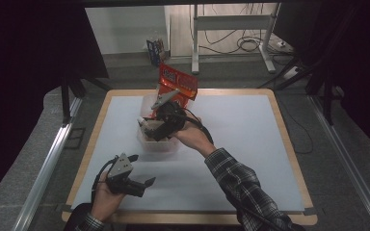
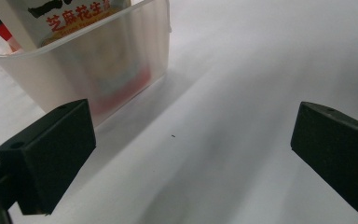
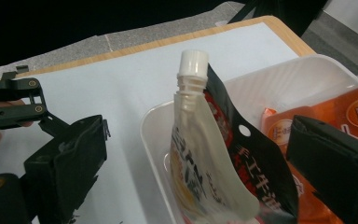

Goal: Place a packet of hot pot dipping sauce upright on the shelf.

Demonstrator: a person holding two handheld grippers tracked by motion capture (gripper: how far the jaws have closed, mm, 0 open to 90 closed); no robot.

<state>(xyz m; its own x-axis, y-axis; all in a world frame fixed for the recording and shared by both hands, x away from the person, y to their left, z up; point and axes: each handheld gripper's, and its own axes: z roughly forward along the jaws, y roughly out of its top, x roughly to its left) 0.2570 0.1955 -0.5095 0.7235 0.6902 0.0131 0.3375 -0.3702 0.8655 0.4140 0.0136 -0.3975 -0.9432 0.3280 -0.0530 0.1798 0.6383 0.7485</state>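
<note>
My right tongs (image 3: 196, 163) stand released around the spouted pouch (image 3: 214, 154) in the plastic tub (image 3: 279, 84); my left tongs (image 2: 191, 158) hang released over the worktop (image 2: 242, 70).

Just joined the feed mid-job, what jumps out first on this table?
The orange snack bag sticks up brightly out of the clear plastic tub at the table's middle. In the tub stands a spouted pouch with a white cap, between the open fingers of the right gripper. The left gripper hovers open near the table's front edge.
</note>
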